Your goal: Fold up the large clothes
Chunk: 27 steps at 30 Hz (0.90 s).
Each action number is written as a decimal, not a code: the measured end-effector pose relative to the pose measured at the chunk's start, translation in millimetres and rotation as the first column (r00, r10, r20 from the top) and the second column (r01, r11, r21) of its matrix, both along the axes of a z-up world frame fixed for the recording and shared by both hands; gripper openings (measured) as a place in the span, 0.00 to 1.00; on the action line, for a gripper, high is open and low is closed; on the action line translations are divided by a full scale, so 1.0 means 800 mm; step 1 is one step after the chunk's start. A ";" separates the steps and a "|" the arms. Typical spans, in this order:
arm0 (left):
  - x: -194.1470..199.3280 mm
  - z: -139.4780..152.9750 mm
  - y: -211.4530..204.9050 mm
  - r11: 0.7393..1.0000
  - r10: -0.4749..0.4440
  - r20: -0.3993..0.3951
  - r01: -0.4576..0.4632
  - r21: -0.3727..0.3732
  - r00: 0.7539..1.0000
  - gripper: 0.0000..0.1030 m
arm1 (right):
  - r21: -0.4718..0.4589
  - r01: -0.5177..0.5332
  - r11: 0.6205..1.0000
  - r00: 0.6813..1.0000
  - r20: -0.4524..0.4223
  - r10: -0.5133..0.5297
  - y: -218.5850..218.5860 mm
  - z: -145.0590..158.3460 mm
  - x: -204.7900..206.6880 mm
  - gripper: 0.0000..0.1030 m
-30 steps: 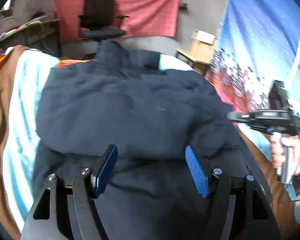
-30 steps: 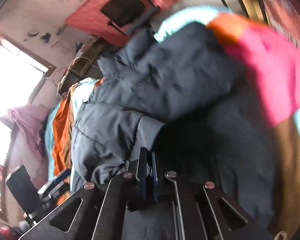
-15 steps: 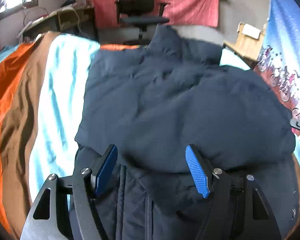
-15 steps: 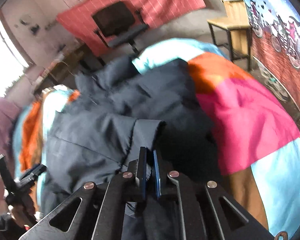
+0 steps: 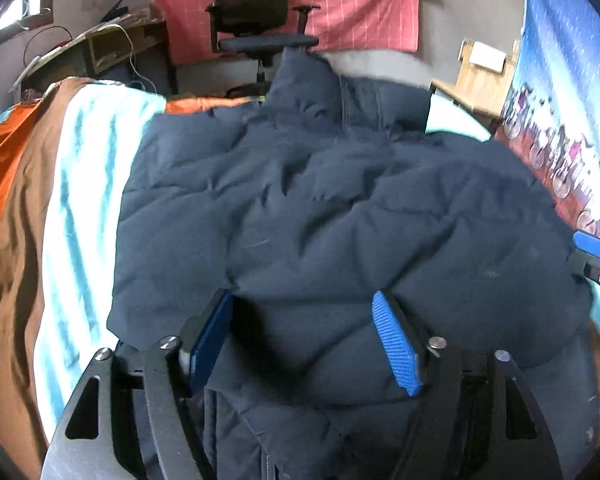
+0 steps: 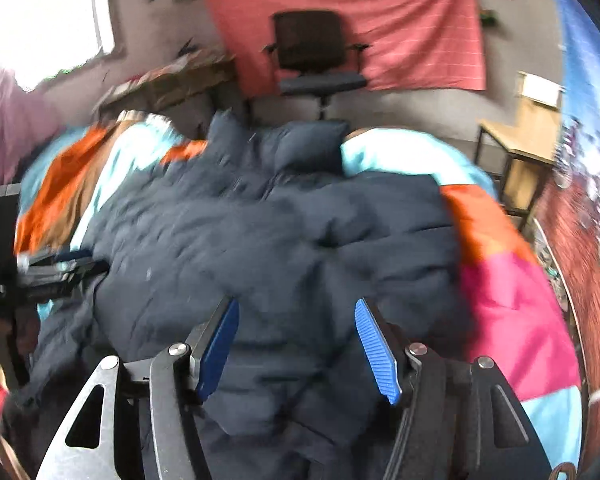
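Jacket [image 5: 340, 208], dark navy and puffy, lies spread across the bed [image 5: 76, 200] on its striped, multicoloured cover, collar end toward the far edge near the office chair [image 5: 256, 12].

Left hand-held gripper [image 5: 304, 340]: jaws wide, having just been opening a little further; blue pads [image 5: 396, 348] stand apart with the folded-over upper layer of the jacket below and between them, not pinched. Nothing held.

Right hand-held gripper [image 6: 298, 344]: jaws have just been opening from fully closed to about half wide; jacket fabric lies below the gap, pads not pressing on it. Judged a release of the layer it carried over. Right view is motion-blurred.

Each gripper shows at the edge of the other's view, one on either side of the garment.

Progress, judged: one fold appears laid, as a thick flap covers the middle and its near edge overlaps the lower part with the zip line [image 5: 268, 452]. Bundle is bulky and uneven, the collar sticks up, and the lower hem section is unfolded. Left to do: probably flatten, bring the bottom up, and tidy the collar. Sleeve positions cannot be told.

Beyond the bed: red wall cloth [image 6: 352, 28], wooden side table [image 6: 532, 136].
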<state>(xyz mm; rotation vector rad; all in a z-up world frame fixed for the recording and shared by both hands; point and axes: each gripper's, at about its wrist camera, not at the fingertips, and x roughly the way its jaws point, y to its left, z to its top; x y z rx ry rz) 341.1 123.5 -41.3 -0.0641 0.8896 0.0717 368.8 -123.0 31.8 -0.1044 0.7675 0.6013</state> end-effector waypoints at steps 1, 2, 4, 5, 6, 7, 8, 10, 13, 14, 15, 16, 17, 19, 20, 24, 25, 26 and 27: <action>0.002 -0.007 0.001 1.000 0.007 -0.007 -0.007 0.012 1.000 0.86 | -0.019 -0.020 1.000 1.000 -0.016 0.019 0.011 -0.010 0.003 0.58; 0.003 -0.014 0.004 1.000 0.019 -0.013 -0.019 0.025 1.000 0.91 | -0.047 -0.029 0.998 0.999 -0.039 0.028 0.022 -0.022 0.005 0.58; 0.004 -0.024 0.014 1.000 0.028 -0.004 -0.028 -0.004 1.000 0.99 | -0.068 -0.042 0.997 0.996 -0.078 0.036 0.029 -0.047 0.011 0.58; 0.003 -0.030 0.021 0.999 0.028 -0.001 -0.028 -0.041 1.000 0.99 | -0.057 -0.044 0.997 0.995 -0.087 0.039 0.028 -0.055 0.015 0.58; 0.003 -0.033 0.024 0.998 0.029 -0.001 -0.029 -0.060 1.000 0.99 | -0.039 -0.047 0.998 0.994 -0.097 0.043 0.026 -0.062 0.019 0.58; 0.002 -0.037 0.026 0.997 0.027 0.000 -0.027 -0.067 1.000 0.99 | -0.018 -0.050 0.999 0.992 -0.113 0.048 0.023 -0.069 0.024 0.59; 0.001 -0.039 0.024 0.998 0.024 0.002 -0.023 -0.058 1.000 0.99 | -0.006 -0.054 0.999 0.991 -0.124 0.053 0.024 -0.074 0.027 0.59; 0.001 -0.042 0.021 0.999 0.021 -0.002 -0.021 -0.034 1.000 0.99 | -0.010 -0.068 0.998 0.991 -0.120 0.066 0.026 -0.082 0.030 0.59; 0.004 -0.048 0.018 1.000 0.023 -0.010 -0.023 -0.020 1.000 0.99 | -0.009 -0.065 0.998 0.992 -0.111 0.064 0.025 -0.091 0.028 0.59; 0.003 -0.049 0.018 1.000 0.024 -0.011 -0.024 -0.017 1.000 0.99 | -0.008 -0.063 0.998 0.992 -0.108 0.062 0.025 -0.093 0.027 0.59; 0.003 -0.049 0.018 1.000 0.024 -0.010 -0.025 -0.015 1.000 0.99 | -0.011 -0.060 0.998 0.993 -0.103 0.059 0.026 -0.096 0.027 0.59; 0.002 -0.049 0.019 1.000 0.026 -0.008 -0.026 -0.015 1.000 0.99 | -0.015 -0.059 0.998 0.993 -0.100 0.057 0.025 -0.093 0.023 0.59; 0.001 -0.048 0.020 0.999 0.027 -0.003 -0.027 -0.018 1.000 0.99 | -0.026 -0.057 0.998 0.994 -0.095 0.054 0.027 -0.093 0.021 0.59; -0.001 -0.044 0.021 0.999 0.031 0.003 -0.031 -0.029 1.000 0.99 | -0.045 -0.052 0.998 0.996 -0.080 0.049 0.029 -0.088 0.018 0.59; -0.004 -0.039 0.023 0.999 0.036 0.001 -0.036 -0.041 0.999 0.99 | -0.045 -0.048 0.998 0.996 -0.075 0.045 0.028 -0.085 0.016 0.59; -0.005 -0.013 0.033 0.995 0.030 -0.035 -0.033 -0.098 0.999 0.99 | -0.020 -0.001 1.000 0.993 -0.122 -0.001 0.019 -0.057 0.013 0.74; -0.006 -0.005 0.036 0.994 0.016 -0.031 -0.020 -0.111 0.999 0.99 | -0.017 0.015 1.000 0.991 -0.130 -0.017 0.017 -0.047 0.011 0.81; -0.007 0.007 0.041 0.993 0.007 -0.021 -0.009 -0.117 1.000 0.99 | -0.018 0.026 1.000 0.991 -0.133 -0.028 0.015 -0.039 0.010 0.82; -0.006 0.016 0.045 0.993 -0.003 -0.015 0.001 -0.120 1.000 0.99 | -0.019 0.038 0.999 0.990 -0.137 -0.040 0.013 -0.028 0.009 0.82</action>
